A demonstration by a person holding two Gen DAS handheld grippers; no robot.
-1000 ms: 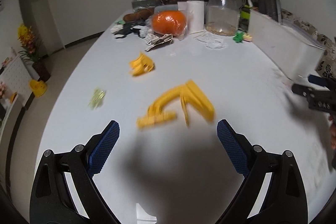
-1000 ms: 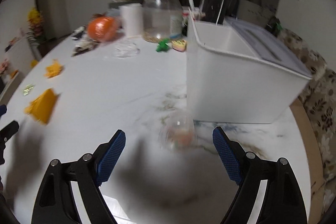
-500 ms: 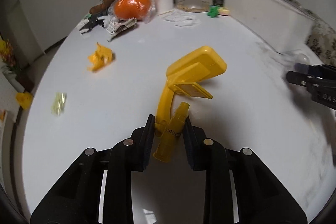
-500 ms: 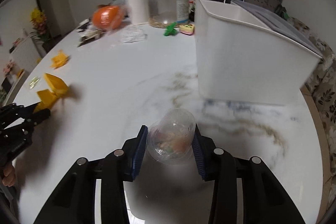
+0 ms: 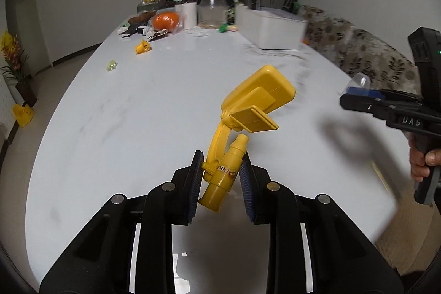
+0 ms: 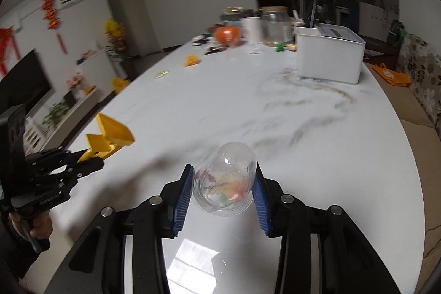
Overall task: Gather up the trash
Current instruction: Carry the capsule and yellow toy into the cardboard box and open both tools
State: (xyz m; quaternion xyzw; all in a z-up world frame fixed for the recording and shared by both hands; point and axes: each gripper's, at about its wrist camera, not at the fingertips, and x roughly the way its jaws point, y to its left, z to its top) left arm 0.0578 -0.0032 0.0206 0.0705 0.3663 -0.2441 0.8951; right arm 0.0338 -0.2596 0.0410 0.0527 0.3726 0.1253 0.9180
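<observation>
My left gripper (image 5: 220, 178) is shut on a yellow plastic toy piece (image 5: 248, 112), gripping its tube-shaped handle and holding it above the white table (image 5: 137, 106). The toy also shows in the right wrist view (image 6: 110, 137), with the left gripper (image 6: 82, 164) at the left. My right gripper (image 6: 223, 183) is shut on a clear plastic cup (image 6: 226, 181) with coloured scraps inside, lifted off the table. It shows at the right of the left wrist view (image 5: 361, 92). A small yellow scrap (image 5: 142, 46) and a greenish wrapper (image 5: 111, 65) lie further back.
A white bin (image 6: 329, 59) stands at the far right of the table. Behind it are a glass jar (image 6: 275, 24), a paper roll (image 6: 252, 29), an orange bag (image 6: 227, 35) and other clutter. A floral sofa (image 5: 358, 51) runs along the right side.
Both grippers closed on their objects, the left on the yellow toy and the right on the clear cup, then lifted them and drew back toward the near table edge.
</observation>
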